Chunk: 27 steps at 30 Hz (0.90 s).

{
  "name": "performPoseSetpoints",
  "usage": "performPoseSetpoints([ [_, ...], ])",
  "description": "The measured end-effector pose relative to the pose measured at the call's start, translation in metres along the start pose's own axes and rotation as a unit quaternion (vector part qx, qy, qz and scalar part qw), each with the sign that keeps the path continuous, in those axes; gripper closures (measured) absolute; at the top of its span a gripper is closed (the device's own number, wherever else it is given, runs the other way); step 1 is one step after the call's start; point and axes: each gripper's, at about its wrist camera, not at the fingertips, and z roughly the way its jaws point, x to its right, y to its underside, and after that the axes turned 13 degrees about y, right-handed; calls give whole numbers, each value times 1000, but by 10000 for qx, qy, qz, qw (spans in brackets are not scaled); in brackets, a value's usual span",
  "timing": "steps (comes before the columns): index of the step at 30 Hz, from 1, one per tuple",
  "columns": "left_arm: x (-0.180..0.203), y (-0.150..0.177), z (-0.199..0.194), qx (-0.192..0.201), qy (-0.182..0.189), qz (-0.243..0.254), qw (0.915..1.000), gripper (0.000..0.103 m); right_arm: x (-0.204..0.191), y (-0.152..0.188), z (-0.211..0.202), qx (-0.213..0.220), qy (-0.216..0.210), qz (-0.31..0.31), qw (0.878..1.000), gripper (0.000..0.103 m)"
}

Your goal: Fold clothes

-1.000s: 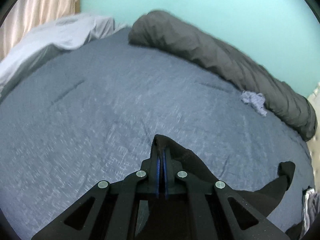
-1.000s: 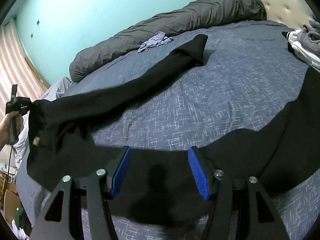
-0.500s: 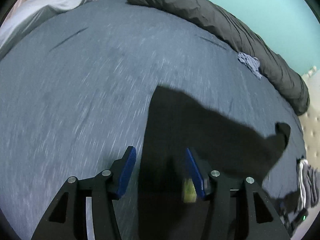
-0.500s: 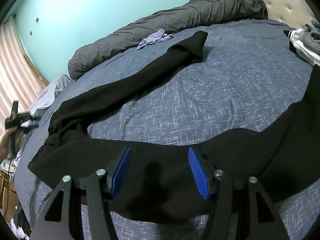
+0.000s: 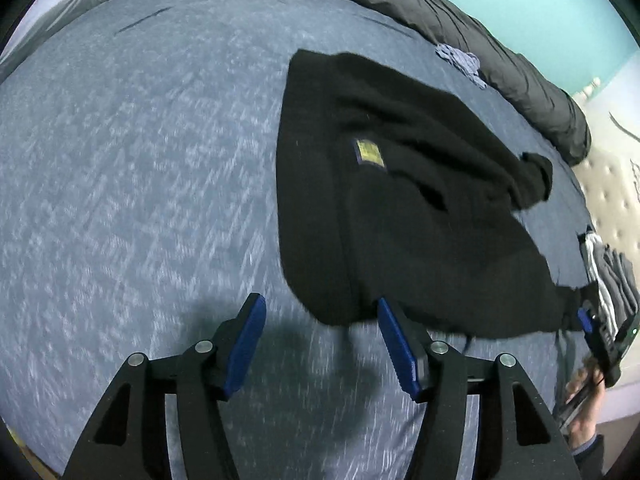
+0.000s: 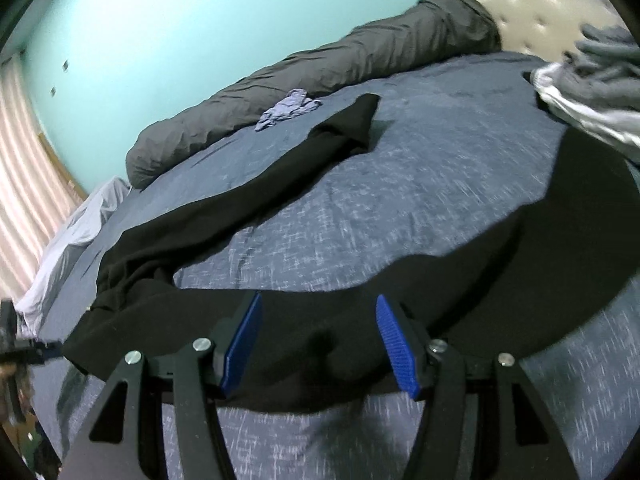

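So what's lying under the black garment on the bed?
The black garment lies on the blue bedspread. Whether anything else sits beneath it can't be seen; the cloth covers that.

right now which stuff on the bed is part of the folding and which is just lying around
Part of the job:
- black garment, spread on the bed
- left gripper, open, jaws just opened, nothing between them
- right gripper, open over the garment's edge

Just lying about:
- grey duvet roll
- small blue cloth
- pile of grey clothes

Wide bare bed [image 5: 132, 168] lies open to my left gripper's [image 5: 320, 344] left. Ahead, black trousers [image 5: 400, 200] sprawl; beyond, the rolled grey duvet [image 5: 500, 60] and the folded clothes pile [image 6: 592, 92] block the far edge.
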Motion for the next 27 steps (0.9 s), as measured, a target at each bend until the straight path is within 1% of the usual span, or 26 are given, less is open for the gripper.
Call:
performPoseSetpoints([
  [5, 10, 20, 6, -97, -217, 461, 9987, 36, 9, 8, -19, -64, 49, 84, 9999, 43],
  [9, 14, 21, 22, -134, -588, 663, 9960, 36, 12, 19, -28, -120, 206, -39, 9997, 43],
  [14, 19, 22, 38, -42, -676, 810, 9944, 36, 15, 28, -30, -290, 272, -88, 9992, 43],
  [19, 18, 20, 48, 10, -794, 952, 9923, 36, 17, 31, -37, -305, 334, -216, 9987, 43],
  [20, 18, 19, 48, 10, -816, 982, 9918, 43, 18, 32, -38, -316, 360, -225, 9986, 43],
  [21, 18, 18, 48, -2, -848, 1012, 9912, 52, 19, 33, -38, -342, 376, -223, 9985, 43],
  [22, 17, 17, 46, 15, -870, 1046, 9907, 79, 20, 34, -38, -363, 388, -233, 9983, 43],
  [23, 17, 15, 42, 49, -887, 1083, 9901, 88, 20, 35, -38, -381, 400, -248, 9982, 43],
  [27, 18, 10, 24, 222, -943, 1235, 9876, 94, 20, 35, -40, -394, 389, -260, 9981, 43],
])
